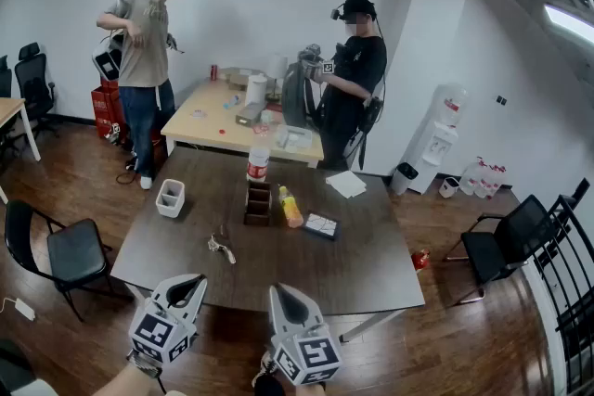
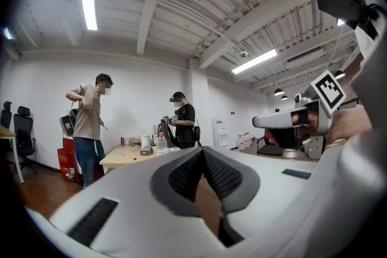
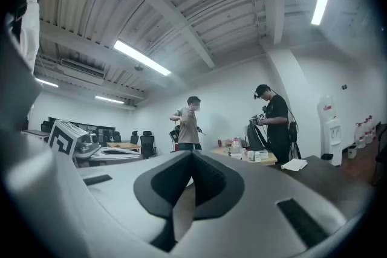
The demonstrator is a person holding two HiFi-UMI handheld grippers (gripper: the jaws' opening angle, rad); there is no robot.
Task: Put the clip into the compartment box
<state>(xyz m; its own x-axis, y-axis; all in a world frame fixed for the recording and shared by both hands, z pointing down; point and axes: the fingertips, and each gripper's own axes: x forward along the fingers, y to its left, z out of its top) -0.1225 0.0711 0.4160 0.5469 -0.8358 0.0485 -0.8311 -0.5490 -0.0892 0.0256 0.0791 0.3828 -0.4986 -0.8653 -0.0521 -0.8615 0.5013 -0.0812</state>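
Checking progress, Bo: where is the clip (image 1: 220,248)?

Lying loose on the dark counter (image 1: 371,269), Al, toward its near side, a little ahead of the two claws. Nothing touches it.

And the compartment box (image 1: 169,209)?

White, standing on the counter's left part, beyond the clip and to its left, apart from it. Whether anything lies inside I cannot tell; it shows too small.

What about the claws?

The left claw (image 1: 196,278) has its jaws pressed together with nothing between them. Its own view shows the ridged pads meeting and only the room beyond. The right claw (image 1: 279,290) is the same: jaws together, empty. Both are held at the counter's near side, aimed across the room rather than down at the clip.

So nothing is done?

I'd judge the task at its very start. The clip is not picked up, so everything is left: part one claw's jaws, bring them down around the clip, close, carry it left to the box, and release over a compartment.

Which claw?

The left looks nearer to both clip and box, though either might reach. The brown rack (image 1: 258,202) and yellow bottle (image 1: 290,208) stand further back, out of that path.
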